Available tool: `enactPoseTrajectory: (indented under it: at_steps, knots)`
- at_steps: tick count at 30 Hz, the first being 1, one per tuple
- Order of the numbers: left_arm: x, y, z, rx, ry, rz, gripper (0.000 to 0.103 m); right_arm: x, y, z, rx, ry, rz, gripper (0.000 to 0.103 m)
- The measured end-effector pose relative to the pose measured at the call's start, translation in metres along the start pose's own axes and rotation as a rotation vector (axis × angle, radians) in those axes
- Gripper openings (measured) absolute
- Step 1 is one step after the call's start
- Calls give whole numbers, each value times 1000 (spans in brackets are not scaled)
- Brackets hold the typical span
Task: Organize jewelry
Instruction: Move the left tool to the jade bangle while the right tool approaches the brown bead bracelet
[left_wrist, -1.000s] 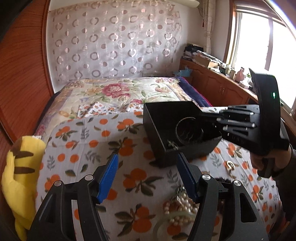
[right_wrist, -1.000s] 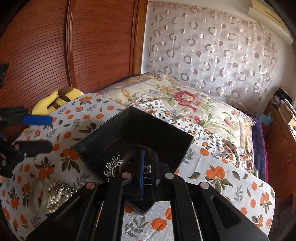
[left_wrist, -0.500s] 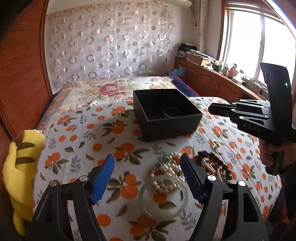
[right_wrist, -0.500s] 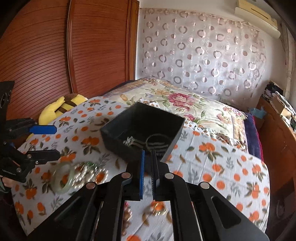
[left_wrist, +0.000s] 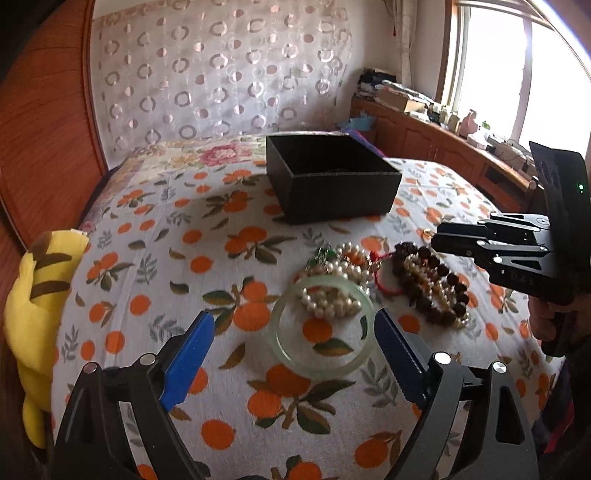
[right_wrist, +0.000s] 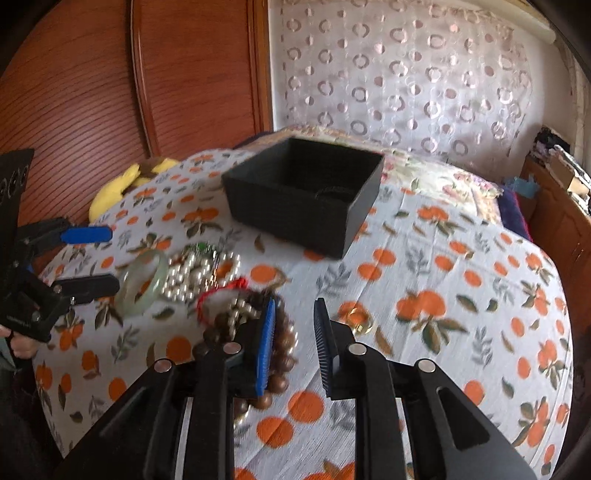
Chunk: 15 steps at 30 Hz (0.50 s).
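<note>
The bed (left_wrist: 155, 258) with its orange-print sheet runs out of frame at the bottom in both views, and there's plenty of bare sheet left of the jewelry and between the pile and the black box (left_wrist: 332, 184). The box sits further up the bed, well apart from the pile; from this angle you can barely see inside, just a dark ring shape on the bottom in the right wrist view. The yellow plush (left_wrist: 33, 295) hangs off the left edge.

The left claw (left_wrist: 291, 347) is spread wide, empty, just short of the green bangle (left_wrist: 323, 328), which overlaps the pearl strand (left_wrist: 332, 299). The brown bead bracelet (right_wrist: 284, 350) is partly hidden behind the right claw (right_wrist: 293, 343), whose pads are now apart a moderate gap with nothing between them; half a second ago they were pinched nearly together. A gold ring (right_wrist: 360, 319) lies just beside it, kinda blurry.
</note>
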<state>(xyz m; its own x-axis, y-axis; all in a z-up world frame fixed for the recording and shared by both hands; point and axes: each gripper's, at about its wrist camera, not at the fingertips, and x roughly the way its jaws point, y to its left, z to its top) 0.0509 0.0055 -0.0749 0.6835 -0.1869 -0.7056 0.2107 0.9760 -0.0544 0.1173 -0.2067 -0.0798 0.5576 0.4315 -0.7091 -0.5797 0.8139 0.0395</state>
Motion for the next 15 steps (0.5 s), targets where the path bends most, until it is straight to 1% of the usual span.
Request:
enactPoseTrajectory:
  at_steps: [5,9,11,13,15]
  knots:
    - [6,0,-2,-3,28,-5,85,9,1,-2,1,48,11,23]
    - [14,-2,-1,-5,52,-13,85,16,-1,-5,12,69,21,23]
    - [18,-4,0,0,61,-19,85,15,-1,-5,18,65,22,22]
    - [23,-6,2,5,75,-26,85,15,0,-6,14,64,21,18]
    - [27,-8,3,10,85,-28,85,15,2,-6,3,66,6,17]
